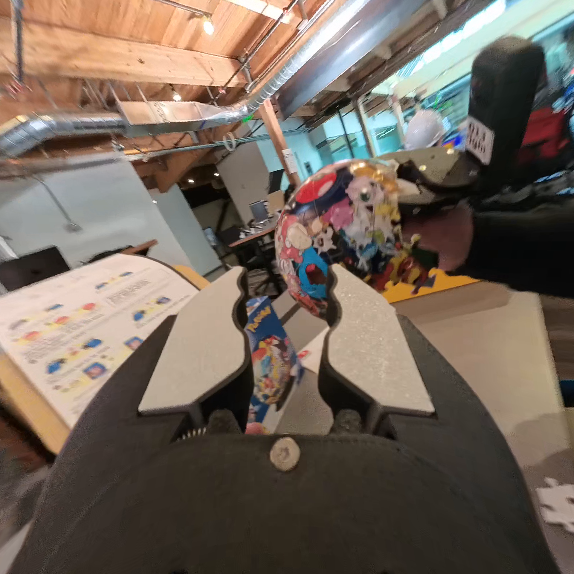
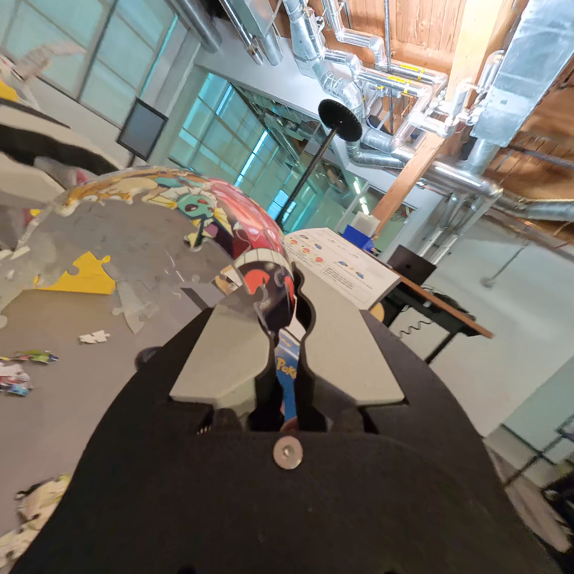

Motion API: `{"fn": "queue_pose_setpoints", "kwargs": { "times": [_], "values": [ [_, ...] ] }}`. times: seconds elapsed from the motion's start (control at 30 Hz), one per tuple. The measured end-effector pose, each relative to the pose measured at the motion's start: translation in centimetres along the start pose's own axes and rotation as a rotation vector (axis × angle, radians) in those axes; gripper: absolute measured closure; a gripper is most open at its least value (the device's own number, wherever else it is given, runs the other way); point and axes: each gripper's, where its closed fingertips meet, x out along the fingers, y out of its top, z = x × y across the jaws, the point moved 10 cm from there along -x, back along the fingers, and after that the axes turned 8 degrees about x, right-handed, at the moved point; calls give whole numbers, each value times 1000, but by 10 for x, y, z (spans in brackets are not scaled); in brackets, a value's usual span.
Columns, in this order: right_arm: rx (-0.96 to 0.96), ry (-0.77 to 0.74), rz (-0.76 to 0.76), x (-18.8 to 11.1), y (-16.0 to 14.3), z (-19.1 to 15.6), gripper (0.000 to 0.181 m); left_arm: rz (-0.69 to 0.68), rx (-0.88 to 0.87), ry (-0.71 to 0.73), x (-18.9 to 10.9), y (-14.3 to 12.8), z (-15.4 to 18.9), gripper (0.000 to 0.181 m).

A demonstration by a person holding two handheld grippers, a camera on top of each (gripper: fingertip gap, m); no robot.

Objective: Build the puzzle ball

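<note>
Left wrist view: camera tilted up, some blur.
Left gripper (image 1: pixel 287 279): black body, grey finger pads; jaws spread wide, nothing between them.
Puzzle ball (image 1: pixel 338 230): partly built sphere of glossy, colourful cartoon-printed pieces, held in the air beyond and just right of the fingertips; a small hole shows low on its blue patch.
Right gripper (image 1: pixel 400 189): reaches in from the right and clamps the ball's upper right edge.
Puzzle box (image 1: pixel 270 351): blue printed carton, seen through the jaw gap, lying on the grey table (image 1: pixel 466 357).
Instruction sheet (image 1: pixel 87 316): white, printed, curved, at left.
Loose piece (image 1: pixel 559 509): white back up, at the lower right table edge.

Right wrist view: camera tilted.
Right gripper (image 2: pixel 281 302): jaws pinched onto the rim of the ball's shell (image 2: pixel 217 211); printed outside on top, grey inside facing the camera.
Loose pieces (image 2: pixel 93 337): scattered on the table at left, well apart from the ball.
Yellow piece (image 2: pixel 84 276): flat, on the table, seen past the shell's open side.
</note>
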Motion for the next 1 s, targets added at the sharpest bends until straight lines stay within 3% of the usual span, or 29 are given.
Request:
{"fn": "queue_pose_setpoints", "kwargs": {
  "times": [0.03, 0.13, 0.4, 0.67, 0.87, 1.0],
  "values": [
    [-48, -16, -11, 0, 1, -2, 180, 12, -52, -22, -2, 0, -4, 132],
    [-182, -38, -42, 1, 8, -11, 179, 13, -109, -80, -5, 2, -8, 116],
    [-401, -66, -83, 5, 14, -31, 180, -63, 41, -117, 11, 22, 15, 88],
    [-540, -45, -133, 13, 11, -54, 180, -163, 193, -112, 15, 21, 24, 90],
    [-539, -30, -236, 24, 4, -65, 179, -259, 366, -72, 20, 22, 35, 98],
    [-532, -16, -255, 27, 0, -75, 178, -324, 391, -68, 22, 13, 35, 97]
  ]
}}
